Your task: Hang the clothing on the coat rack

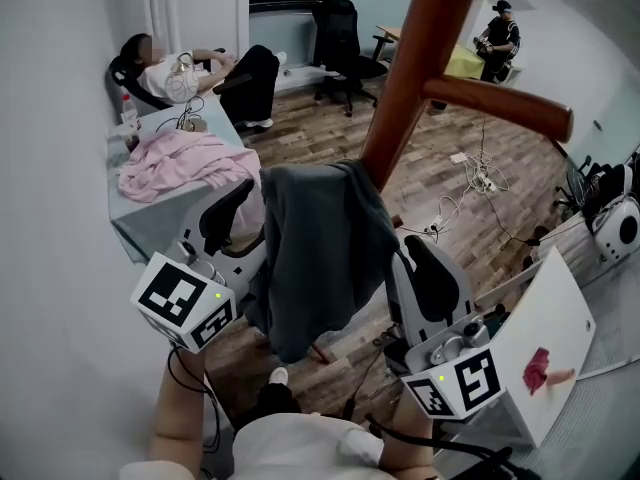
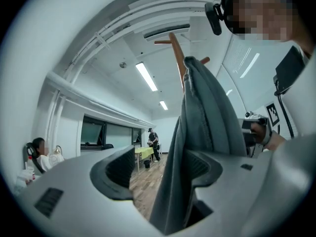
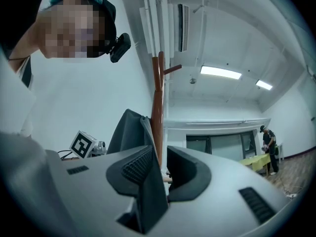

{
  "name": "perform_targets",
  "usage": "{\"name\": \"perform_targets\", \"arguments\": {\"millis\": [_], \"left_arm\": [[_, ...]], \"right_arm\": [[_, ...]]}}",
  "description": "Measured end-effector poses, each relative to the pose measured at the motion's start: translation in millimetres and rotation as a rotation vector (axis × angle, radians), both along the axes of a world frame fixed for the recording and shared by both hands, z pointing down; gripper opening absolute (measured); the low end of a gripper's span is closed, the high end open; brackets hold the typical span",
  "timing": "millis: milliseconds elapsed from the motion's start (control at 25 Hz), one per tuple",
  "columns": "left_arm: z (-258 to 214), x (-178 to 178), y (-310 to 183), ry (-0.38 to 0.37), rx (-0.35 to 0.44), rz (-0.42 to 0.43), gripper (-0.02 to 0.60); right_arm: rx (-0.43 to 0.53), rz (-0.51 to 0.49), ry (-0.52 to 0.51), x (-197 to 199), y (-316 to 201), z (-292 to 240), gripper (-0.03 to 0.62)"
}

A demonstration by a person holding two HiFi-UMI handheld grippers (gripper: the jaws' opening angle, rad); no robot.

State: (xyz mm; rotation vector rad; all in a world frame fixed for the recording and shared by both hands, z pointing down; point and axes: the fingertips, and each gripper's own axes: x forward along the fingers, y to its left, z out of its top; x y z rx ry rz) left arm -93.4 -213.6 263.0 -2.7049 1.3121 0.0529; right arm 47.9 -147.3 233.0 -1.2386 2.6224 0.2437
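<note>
Pink garment [image 1: 185, 163], table [image 1: 140, 226] beside coat rack [image 1: 415, 78]

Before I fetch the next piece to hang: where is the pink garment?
The pink garment lies bunched on the table at the head view's upper left, left of the grey garment draped on the coat rack.

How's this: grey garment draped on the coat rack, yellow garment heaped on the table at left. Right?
Not quite. The heaped garment on the table is pink, not yellow; the head view shows it. The rest holds: the grey garment is draped on the coat rack.
</note>
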Motion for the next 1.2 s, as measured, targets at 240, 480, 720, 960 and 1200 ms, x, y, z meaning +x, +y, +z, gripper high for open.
{"name": "perform_targets", "arguments": {"millis": [240,480,720,960,1200], "left_arm": [[-2,-16,16,-0.019,0.052,-0.074,0.344],[-5,-43,31,0.087,0.060,-0.199,0.344],[-1,-53,51,0.054,0.108,-0.350,0.303],[-14,-63,82,0.064,0.231,-0.600,0.014],[-23,-63,90,0.089,0.239,-0.626,0.012]], "right_arm": [[0.006,0.011,-0.018,6,7,-2,0.104],[0.037,0.009,-0.028,9,16,-8,0.112],[0.052,-0.015,-0.029,-5,21,-10,0.036],[0.089,-0.025,0.000,-13,28,-12,0.021],[0.127,-0.027,0.062,-26,29,-13,0.018]]}}
